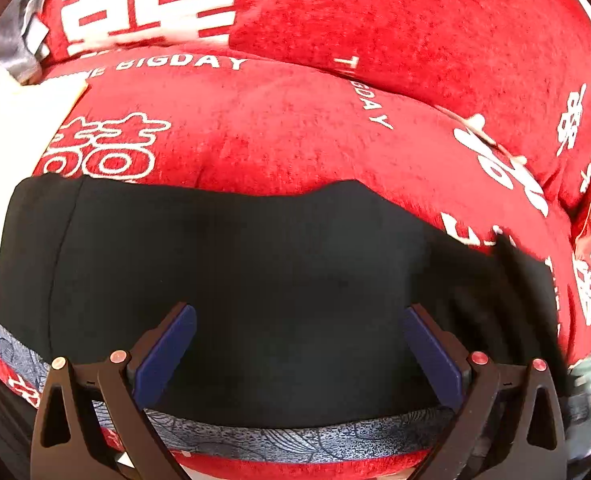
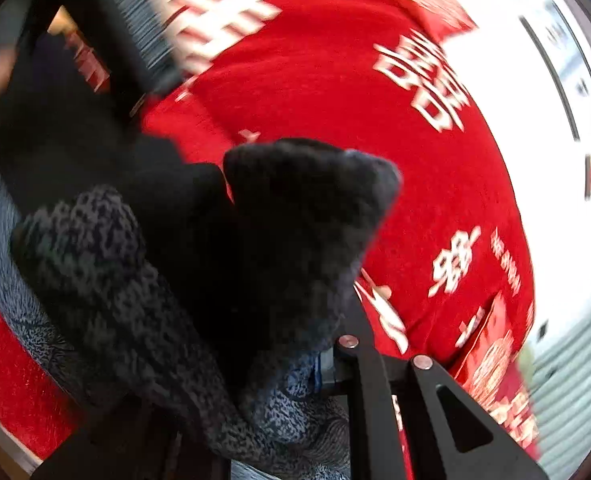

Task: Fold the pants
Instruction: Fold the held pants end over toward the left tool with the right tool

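The pants (image 1: 235,280) lie as a black panel spread on a bed with a red cover (image 1: 315,128) printed in white characters; a blue-grey patterned band (image 1: 295,438) runs along the edge nearest the left gripper (image 1: 299,344). The left fingers (image 1: 167,352) stand spread wide, one to each side of the black cloth beneath them, and nothing is pinched between them. The right gripper (image 2: 295,360) is largely hidden by fabric: a bunched fold of black cloth and patterned band rises directly ahead of and over its fingers, and the fingers appear pressed nearly together on that bunch, so the pants are judged held at that end. The right wrist view is blurred. The step in hand is judged to be a fold-over: one end of the garment is lifted while the remainder rests flat. The next move calls for carrying the lifted end across the flat panel, aligning edges, then releasing it, with the left fingers free to pin or smooth the lower layer
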Tool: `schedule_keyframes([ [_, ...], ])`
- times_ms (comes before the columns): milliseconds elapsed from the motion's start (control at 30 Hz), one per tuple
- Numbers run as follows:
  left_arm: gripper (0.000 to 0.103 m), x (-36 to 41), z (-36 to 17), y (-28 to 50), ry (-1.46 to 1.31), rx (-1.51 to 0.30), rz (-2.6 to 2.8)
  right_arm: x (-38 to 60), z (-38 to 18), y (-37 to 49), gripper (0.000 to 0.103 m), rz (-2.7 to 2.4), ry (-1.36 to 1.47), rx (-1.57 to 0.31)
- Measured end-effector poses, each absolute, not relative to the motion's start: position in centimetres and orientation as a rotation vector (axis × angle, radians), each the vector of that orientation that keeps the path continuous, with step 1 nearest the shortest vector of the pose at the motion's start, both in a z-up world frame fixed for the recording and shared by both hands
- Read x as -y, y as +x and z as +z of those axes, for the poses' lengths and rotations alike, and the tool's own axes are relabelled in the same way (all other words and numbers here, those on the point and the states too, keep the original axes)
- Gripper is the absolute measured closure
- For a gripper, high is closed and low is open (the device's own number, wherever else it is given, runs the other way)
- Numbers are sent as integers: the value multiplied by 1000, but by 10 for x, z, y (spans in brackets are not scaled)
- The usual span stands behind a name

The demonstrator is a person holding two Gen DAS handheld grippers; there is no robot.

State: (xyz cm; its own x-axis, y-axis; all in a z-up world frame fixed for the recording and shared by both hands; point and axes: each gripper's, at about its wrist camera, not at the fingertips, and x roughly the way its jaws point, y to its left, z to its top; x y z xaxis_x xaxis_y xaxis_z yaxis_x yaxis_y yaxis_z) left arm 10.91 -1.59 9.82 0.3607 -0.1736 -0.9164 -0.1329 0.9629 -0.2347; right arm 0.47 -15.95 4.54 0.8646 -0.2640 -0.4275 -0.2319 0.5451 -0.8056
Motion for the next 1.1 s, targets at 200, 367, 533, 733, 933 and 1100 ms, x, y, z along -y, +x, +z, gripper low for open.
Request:
schedule_keyframes([
  [200,0,46,107,127,-261,-1204,-164,143,3,-4,87,-34,-1209,-518],
  [367,0,84,84,138,-120,-1276,-218,142,-6,-6,87,-59,-1280,-503],
  [533,0,76,91,134,-168,-1264,-215,139,-11,-4,87,-150,-1334,-457],
  [733,0,77,89,136,-141,-1272,-219,136,-9,12,88,-205,-1320,-475],
  [933,0,79,65,138,-124,-1344,-230,133,-6,12,86,-137,-1311,-486],
  [1100,0,84,66,136,-84,-1335,-201,143,7,2,56,-131,-1344,-445],
])
